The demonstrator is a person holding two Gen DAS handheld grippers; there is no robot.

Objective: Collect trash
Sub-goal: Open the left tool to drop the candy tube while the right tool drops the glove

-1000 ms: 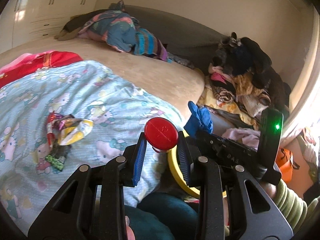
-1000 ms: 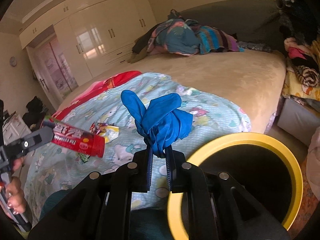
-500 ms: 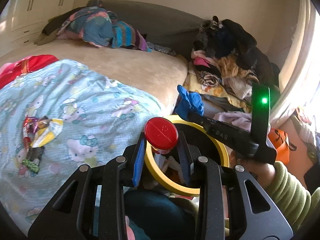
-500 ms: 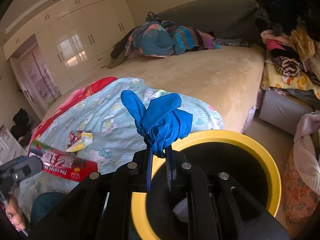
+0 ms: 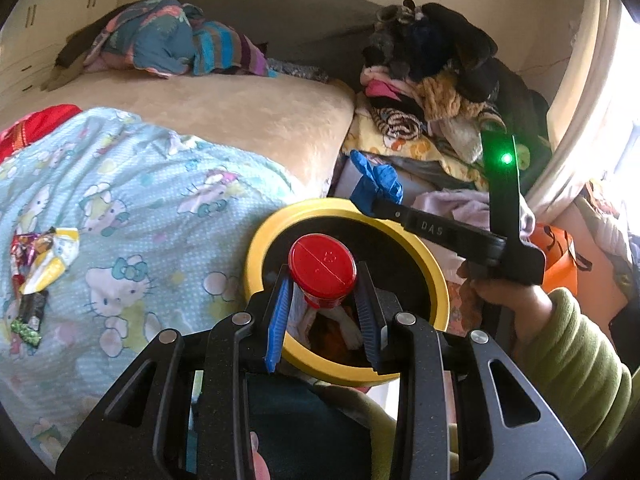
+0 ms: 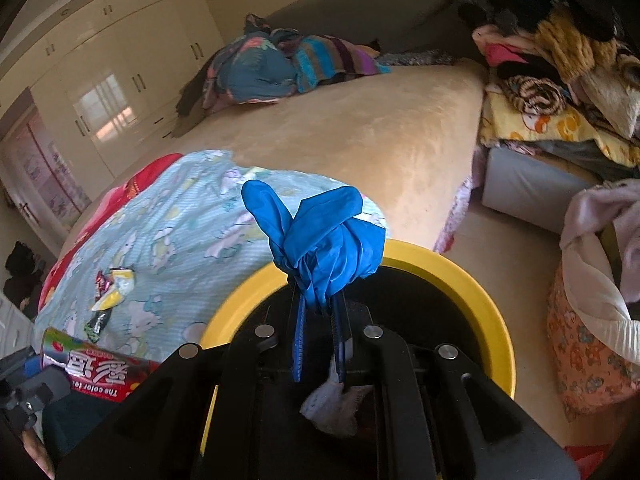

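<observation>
My left gripper point(image 5: 322, 280) is shut on a red can point(image 5: 322, 270), seen end-on over the mouth of the yellow-rimmed bin point(image 5: 260, 248). In the right wrist view the same red can point(image 6: 88, 368) shows at the lower left, lying sideways. My right gripper point(image 6: 318, 308) is shut on a crumpled blue glove point(image 6: 320, 240), held above the bin point(image 6: 472, 292). The left wrist view shows that blue glove point(image 5: 378, 182) at the bin's far rim. Crumpled snack wrappers point(image 5: 38, 256) lie on the light blue blanket point(image 5: 160, 184). White paper and other scraps lie inside the bin.
The bed with a beige cover point(image 5: 240, 112) fills the left. Heaped clothes point(image 5: 436, 80) and a grey box point(image 6: 528, 188) stand to the right of the bin. A cloth bag with an orange print point(image 6: 588, 356) sits beside the bin. White wardrobes point(image 6: 120, 80) line the far wall.
Both grippers have swung from over the bed to above the yellow bin and dropped lower, still holding the can and the glove. The wrappers have slid toward the left edge.
</observation>
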